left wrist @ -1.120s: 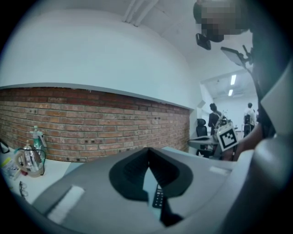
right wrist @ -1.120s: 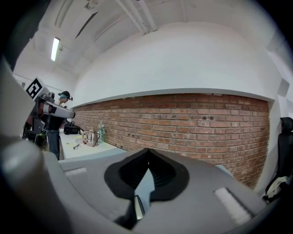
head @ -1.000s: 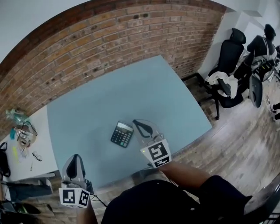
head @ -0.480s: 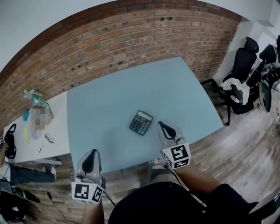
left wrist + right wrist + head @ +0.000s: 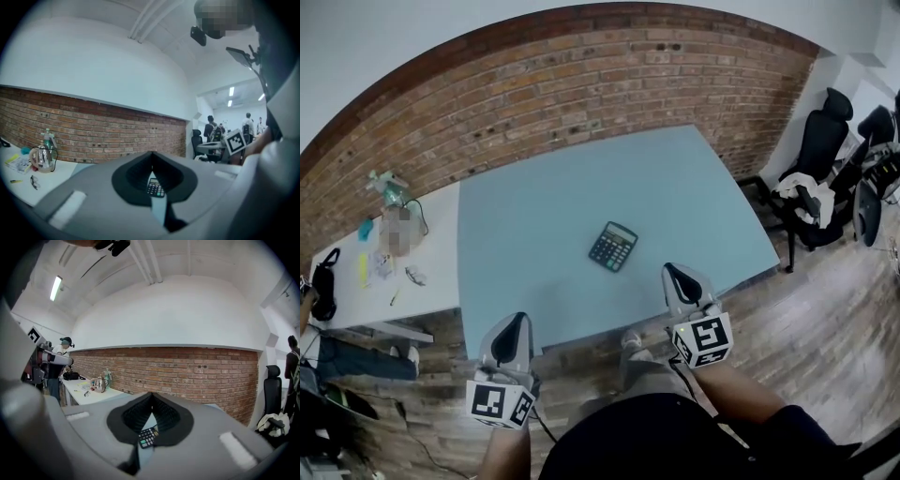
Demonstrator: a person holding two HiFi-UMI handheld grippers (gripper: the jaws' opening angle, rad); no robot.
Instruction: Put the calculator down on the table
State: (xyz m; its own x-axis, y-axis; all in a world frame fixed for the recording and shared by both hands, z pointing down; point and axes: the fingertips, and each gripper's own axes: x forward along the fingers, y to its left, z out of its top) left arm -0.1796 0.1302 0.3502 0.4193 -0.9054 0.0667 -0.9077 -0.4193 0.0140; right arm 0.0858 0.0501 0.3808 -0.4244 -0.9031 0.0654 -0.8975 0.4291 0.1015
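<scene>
A dark calculator (image 5: pixel 613 246) lies flat on the pale blue table (image 5: pixel 544 216), near its middle front. My left gripper (image 5: pixel 509 336) hangs off the table's near edge at the lower left, jaws shut with nothing in them. My right gripper (image 5: pixel 679 277) is at the near edge to the right of the calculator, also shut and empty. Both grippers are well apart from the calculator. Through the closed jaws the calculator (image 5: pixel 155 188) shows in the left gripper view, and the calculator (image 5: pixel 147 437) shows likewise in the right gripper view.
A white side table (image 5: pixel 356 300) with a bottle, a jug and small items stands at the left. Black office chairs (image 5: pixel 811 178) stand at the right on the wood floor. A brick wall (image 5: pixel 534 89) runs behind the table. People stand far off in the gripper views.
Both grippers have drawn back from the calculator toward the table's near edge. The calculator stays where it lay on the table.
</scene>
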